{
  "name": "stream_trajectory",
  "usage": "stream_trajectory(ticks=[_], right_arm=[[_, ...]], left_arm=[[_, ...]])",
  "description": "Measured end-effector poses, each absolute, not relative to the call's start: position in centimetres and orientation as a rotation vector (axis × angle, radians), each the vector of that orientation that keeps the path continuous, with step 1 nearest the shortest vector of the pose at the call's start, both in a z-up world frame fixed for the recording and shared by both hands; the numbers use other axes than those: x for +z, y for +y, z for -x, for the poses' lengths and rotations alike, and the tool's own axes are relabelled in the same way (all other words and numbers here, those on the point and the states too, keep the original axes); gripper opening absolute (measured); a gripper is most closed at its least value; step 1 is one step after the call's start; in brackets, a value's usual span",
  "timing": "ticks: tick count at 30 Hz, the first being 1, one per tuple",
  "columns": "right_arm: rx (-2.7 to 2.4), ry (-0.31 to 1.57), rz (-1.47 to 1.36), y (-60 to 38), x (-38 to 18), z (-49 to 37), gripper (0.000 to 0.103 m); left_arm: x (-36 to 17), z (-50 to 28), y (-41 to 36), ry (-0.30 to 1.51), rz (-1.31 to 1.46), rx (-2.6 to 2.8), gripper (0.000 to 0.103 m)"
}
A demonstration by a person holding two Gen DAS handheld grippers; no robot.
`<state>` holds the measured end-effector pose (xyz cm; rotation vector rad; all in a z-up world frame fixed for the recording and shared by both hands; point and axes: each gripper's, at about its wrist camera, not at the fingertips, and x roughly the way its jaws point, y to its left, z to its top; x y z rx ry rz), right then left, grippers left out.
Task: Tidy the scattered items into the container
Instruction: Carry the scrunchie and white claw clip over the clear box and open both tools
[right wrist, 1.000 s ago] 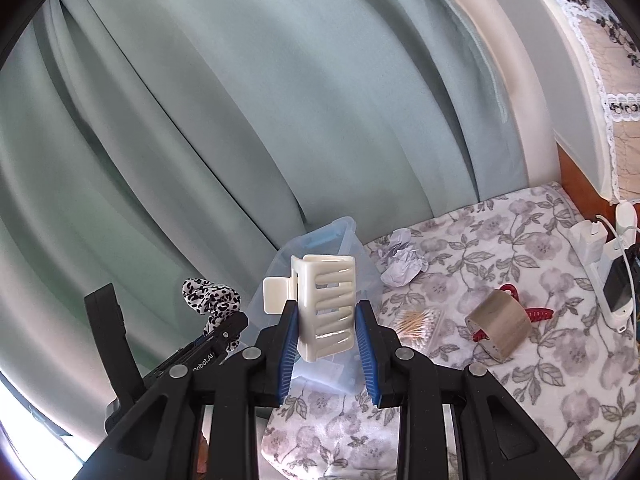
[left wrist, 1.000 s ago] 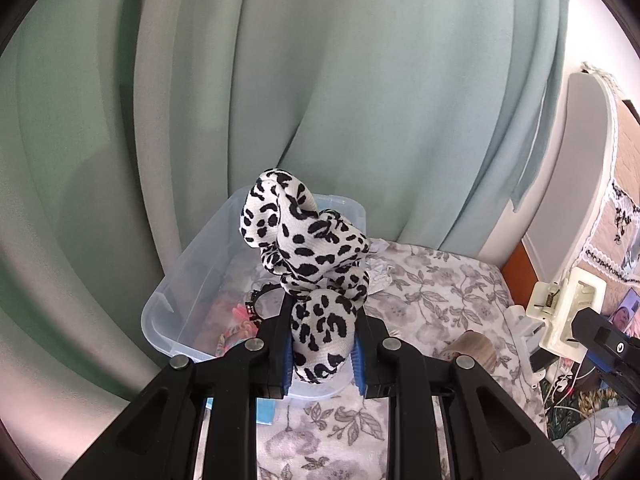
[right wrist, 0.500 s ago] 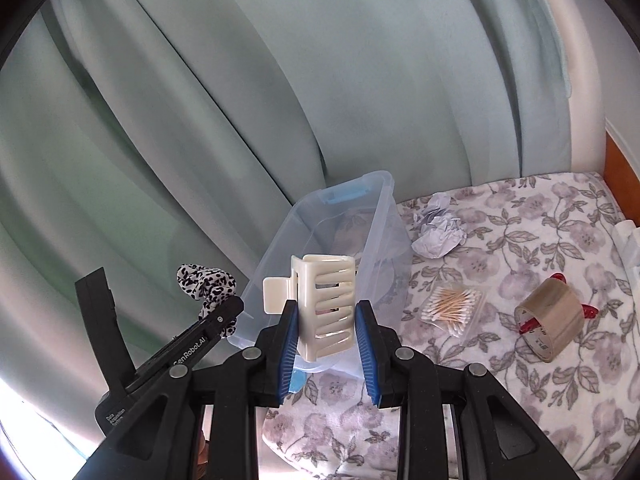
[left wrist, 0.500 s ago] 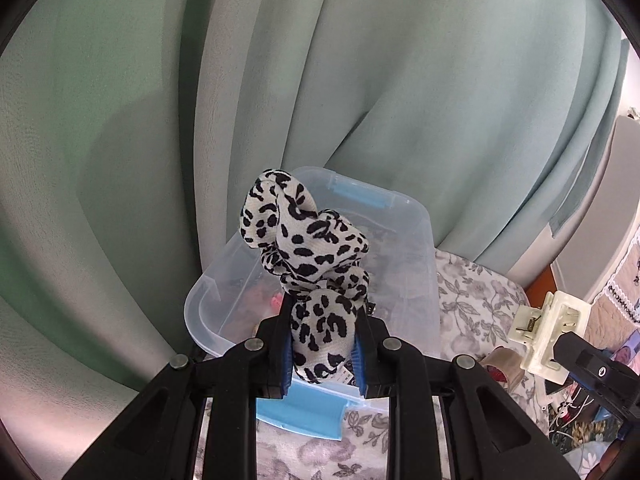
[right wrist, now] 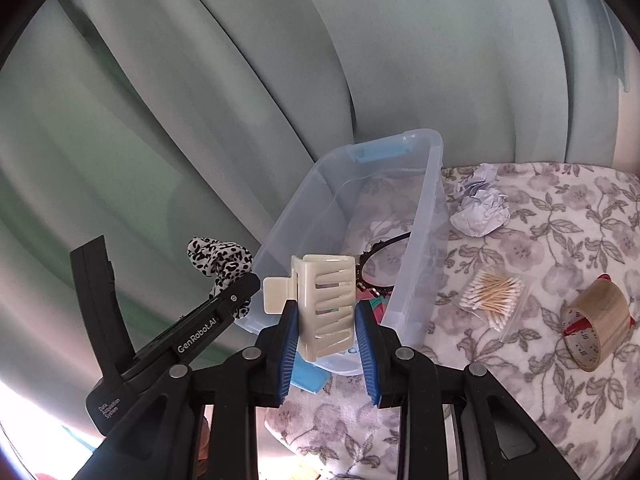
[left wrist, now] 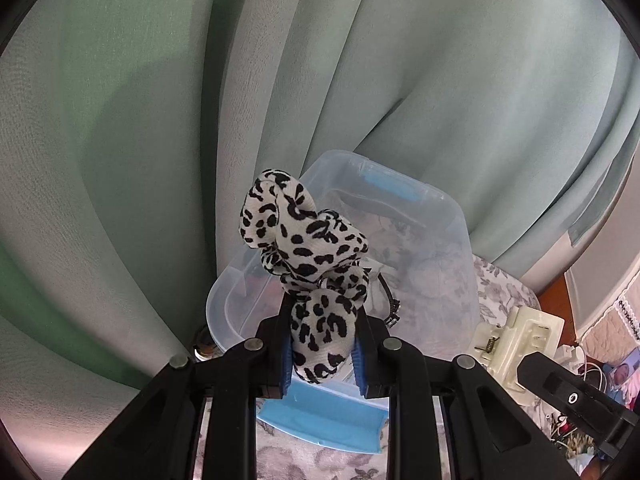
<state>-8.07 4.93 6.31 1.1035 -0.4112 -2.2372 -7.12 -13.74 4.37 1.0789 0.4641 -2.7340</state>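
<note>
Left tongs (left wrist: 322, 354) are clamped on a leopard-print scrunchie (left wrist: 308, 256), the blue pads pinching its lower fold while the rest of the fabric bunches up above the fingertips. Right behind it sits the clear bin (left wrist: 452, 216), blue latch on its far rim, its near blue handle just beyond the tongs. The scrunchie hangs in the air at the bin's near edge, over the opening. A dark headband (left wrist: 390, 300) lies inside against the bin floor.

Over on the right side, the right tongs (right wrist: 326, 334) are squeezed shut around a cream claw clip (right wrist: 326, 304), teeth pointing down, its lever sticking out to the left. That clip is held up in front of the bin's (right wrist: 434, 216) near end, not touching it. From this view the left tongs (right wrist: 236, 292) come in from the left with the scrunchie (right wrist: 220, 256) sticking up, beside the bin's left wall.

Still scattered on the floral-covered surface (right wrist: 560, 216), all to the right of the bin: a crumpled paper ball (right wrist: 480, 208) near the far end, a clear bag of cotton swabs (right wrist: 494, 294) closer in, and a roll of brown tape (right wrist: 596, 326) further right with something red tucked against it. Green curtain (right wrist: 200, 100) fills the background, hanging right behind the bin. In the left view the cream clip (left wrist: 516, 344) shows at lower right, gripped in the other tool.
</note>
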Motion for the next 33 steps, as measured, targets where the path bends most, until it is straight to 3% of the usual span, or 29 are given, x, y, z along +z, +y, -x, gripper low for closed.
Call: stream_trajectory(ticks=[24, 30, 33], right_arm=[[-2.183, -0.372, -1.196, 1.9, 2.6, 10.9, 0.031], [-2.192, -0.362, -1.193, 1.6, 2.6, 11.3, 0.031], [-2.190, -0.369, -1.189, 1.7, 2.5, 11.4, 0.032]], left_arm=[[1.1, 10.2, -15.3, 0.487, -1.169, -2.695, 0.026], [1.4, 9.8, -15.3, 0.480, -1.182, -2.725, 0.046], [1.6, 9.8, -15.1, 0.471, -1.193, -2.728, 0.049]])
